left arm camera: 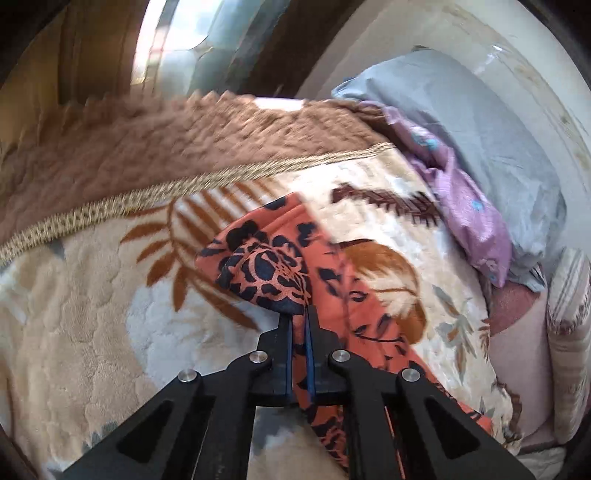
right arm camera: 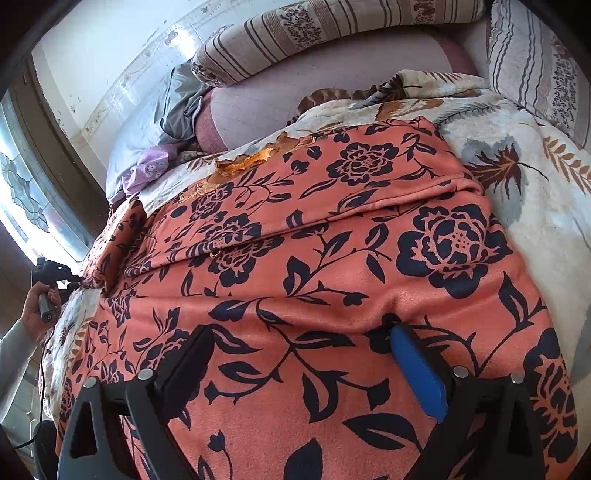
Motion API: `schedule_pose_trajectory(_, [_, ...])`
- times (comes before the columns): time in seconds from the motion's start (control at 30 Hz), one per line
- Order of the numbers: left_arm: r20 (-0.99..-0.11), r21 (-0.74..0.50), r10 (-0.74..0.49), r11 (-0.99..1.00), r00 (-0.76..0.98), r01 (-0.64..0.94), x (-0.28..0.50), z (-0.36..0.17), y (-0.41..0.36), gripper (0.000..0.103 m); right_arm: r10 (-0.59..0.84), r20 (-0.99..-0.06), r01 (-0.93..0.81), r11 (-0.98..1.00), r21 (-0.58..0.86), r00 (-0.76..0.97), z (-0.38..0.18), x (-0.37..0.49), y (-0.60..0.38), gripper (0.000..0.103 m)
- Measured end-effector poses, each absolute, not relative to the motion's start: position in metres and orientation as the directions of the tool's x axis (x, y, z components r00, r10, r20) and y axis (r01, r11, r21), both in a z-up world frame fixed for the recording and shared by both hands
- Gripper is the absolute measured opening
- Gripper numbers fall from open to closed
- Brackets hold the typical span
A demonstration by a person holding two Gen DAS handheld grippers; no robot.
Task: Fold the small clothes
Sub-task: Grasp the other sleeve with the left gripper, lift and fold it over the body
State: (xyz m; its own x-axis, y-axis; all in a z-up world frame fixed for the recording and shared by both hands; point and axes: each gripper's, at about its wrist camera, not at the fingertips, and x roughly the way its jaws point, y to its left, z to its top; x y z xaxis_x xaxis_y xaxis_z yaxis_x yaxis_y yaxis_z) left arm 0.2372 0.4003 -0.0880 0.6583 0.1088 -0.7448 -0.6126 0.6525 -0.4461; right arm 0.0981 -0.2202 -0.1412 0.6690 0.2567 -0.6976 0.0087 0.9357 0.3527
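Far left in right wrist view, a hand (right arm camera: 41,300) holds the left gripper (left arm camera: 298,314), jaws clamped tight on a bunched corner of the orange floral garment (right arm camera: 332,258), lifted slightly at the bed's left edge. Garment's spread over the cream leaf-print blanket (left arm camera: 92,314), one fold across its middle. Right gripper (right arm camera: 295,332) wide apart, fingers resting on the cloth's near part, nothing pinched. Striped pillows (right arm camera: 332,26) behind.
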Motion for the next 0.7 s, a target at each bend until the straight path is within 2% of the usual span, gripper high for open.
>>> schedule_pose_trajectory(0.13, [-0.601, -0.401, 0.066, 0.837, 0.797, -0.372, 0.241, 0.002, 0.308, 0.005, 0.271, -0.687, 0.006, 0.928, 0.372, 0.675, -0.141, 0.097, -0.222, 0.098])
schedule_pose_trajectory(0.3, [-0.442, -0.383, -0.172, 0.924, 0.88, -0.012, 0.239, 0.087, 0.159, 0.005, 0.298, -0.665, 0.002, 0.912, 0.41, 0.685, -0.141, 0.094, -0.228, 0.098])
schedule_pose_trajectory(0.4, [-0.423, -0.365, -0.327, 0.915, 0.845, 0.172, 0.24, 0.1, 0.065, 0.006, 0.314, -0.653, -0.002, 0.902, 0.432, 0.689, -0.141, 0.093, -0.231, 0.098])
schedule_pose_trajectory(0.5, [-0.496, -0.354, -0.429, 0.894, 0.755, 0.275, 0.251, 0.074, -0.018, 0.008, 0.331, -0.64, -0.005, 0.891, 0.454, 0.694, -0.141, 0.092, -0.233, 0.098])
schedule_pose_trajectory(0.53, [-0.543, -0.342, -0.445, 0.892, 0.712, 0.296, 0.254, 0.056, -0.044, 0.024, 0.334, -0.637, -0.007, 0.888, 0.459, 0.695, -0.14, 0.092, -0.234, 0.098])
schedule_pose_trajectory(0.57, [-0.606, -0.322, -0.452, 0.892, 0.654, 0.318, 0.258, 0.035, -0.065, 0.059, 0.338, -0.634, -0.008, 0.886, 0.464, 0.696, -0.14, 0.091, -0.235, 0.098])
schedule_pose_trajectory(0.6, [-0.667, -0.3, -0.433, 0.901, 0.607, 0.314, 0.262, 0.011, -0.079, 0.069, 0.342, -0.63, -0.009, 0.883, 0.469, 0.697, -0.14, 0.091, -0.235, 0.098])
schedule_pose_trajectory(0.7, [-0.761, -0.241, -0.337, 0.94, 0.555, 0.24, 0.26, -0.043, -0.075, 0.07, 0.357, -0.618, -0.013, 0.872, 0.489, 0.7, -0.14, 0.091, -0.238, 0.098])
